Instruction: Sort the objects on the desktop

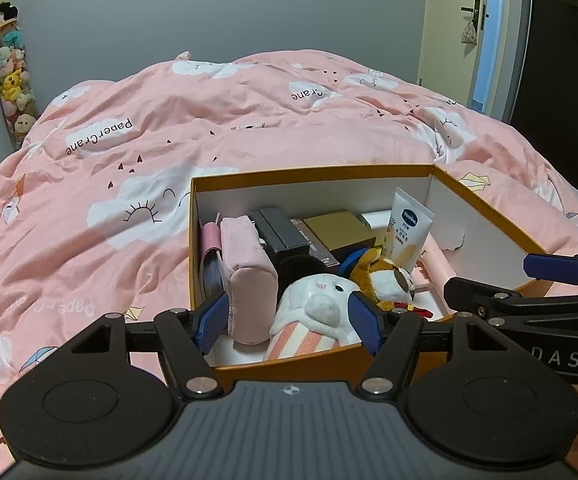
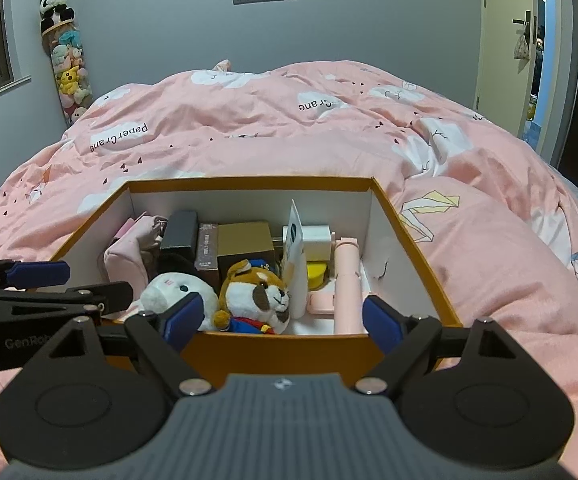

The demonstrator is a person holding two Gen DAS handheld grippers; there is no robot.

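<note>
**Both grippers spread wide at the near rim of the orange box**

I take the orange box (image 2: 409, 240) as my landmark; it sits on the pink quilt (image 1: 137, 128) with its white inside open to both cameras.

My right gripper (image 2: 281, 320) hangs just over the box's near wall. Its blue pads (image 2: 381, 322) stand as far apart as I have seen them, with nothing pressed between them. Looking through the gap, I see the brown dog plush (image 2: 257, 296) against the near wall of the box, and the pink stick-shaped item (image 2: 347, 280) just right of it, lying front to back.

My left gripper (image 1: 289, 316) sits at the same near wall, toward the box's left corner. Its pads are also well apart and grip nothing. The white plush (image 1: 317, 304) lies between them in view, though I cannot tell whether either pad touches it. Beside that plush, against the box's left wall, stands the pink pouch (image 1: 245, 276).

Deeper in the box, toward the far wall, I see a black case (image 2: 179, 234), a gold box (image 2: 245, 240) and a white charger (image 2: 315, 240). The white lotion tube (image 1: 409, 232) stands upright near the middle, and a yellow round item (image 2: 316, 274) sits right of it, partly hidden.

Each gripper shows at the edge of the other's view, side by side.
</note>
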